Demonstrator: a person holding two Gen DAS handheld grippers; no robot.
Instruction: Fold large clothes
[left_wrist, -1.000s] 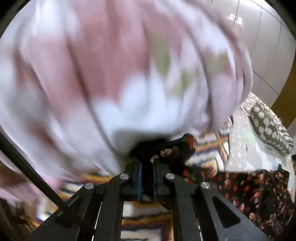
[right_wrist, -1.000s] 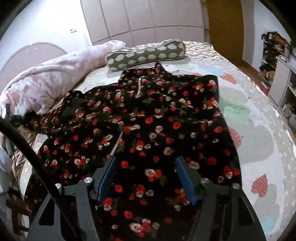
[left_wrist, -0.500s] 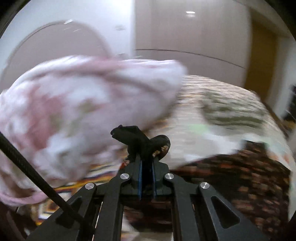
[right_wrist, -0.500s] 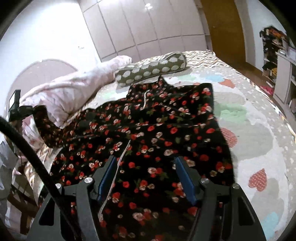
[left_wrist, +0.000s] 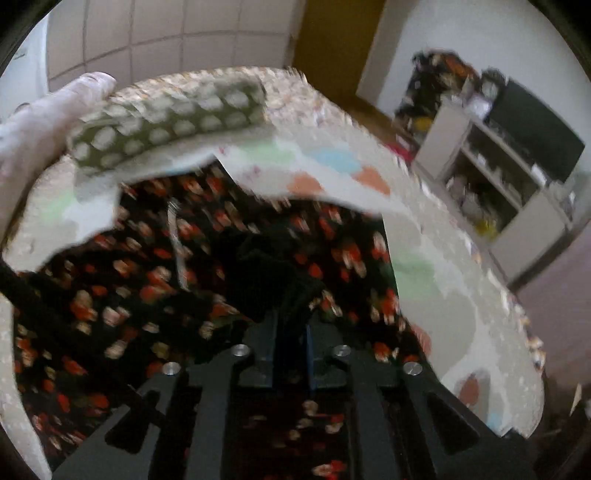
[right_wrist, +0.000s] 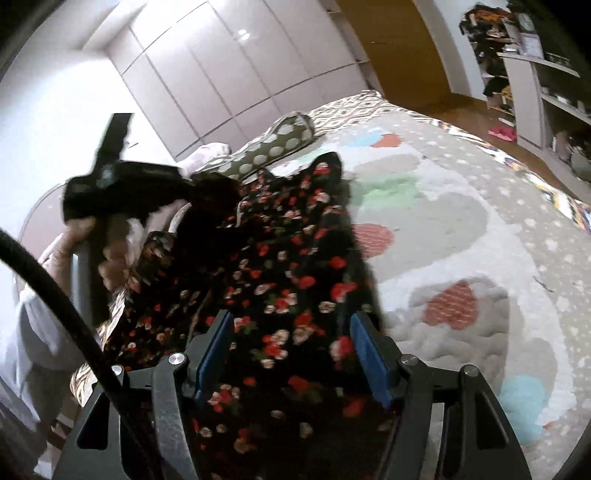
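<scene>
A black dress with red and cream flowers (right_wrist: 288, 266) lies spread on the bed; it also fills the lower left wrist view (left_wrist: 147, 288). My left gripper (left_wrist: 291, 325) is shut on a bunched edge of the dress and holds it up over the rest of the garment. In the right wrist view the left gripper (right_wrist: 192, 188) is raised at the left, with fabric hanging from it. My right gripper (right_wrist: 291, 354) is open, its blue pads (right_wrist: 369, 354) spread over the near part of the dress.
A heart-patterned bedspread (right_wrist: 461, 229) covers the bed. A green polka-dot bolster (right_wrist: 273, 144) and a pink blanket (left_wrist: 40, 122) lie at the far end. Shelves with clutter (left_wrist: 498, 162) stand to the right. White wardrobe doors (right_wrist: 229, 74) lie behind.
My left gripper has swung with the dress edge from beside the pink blanket up and over the dress toward the right. My right gripper stays open over the dress.
</scene>
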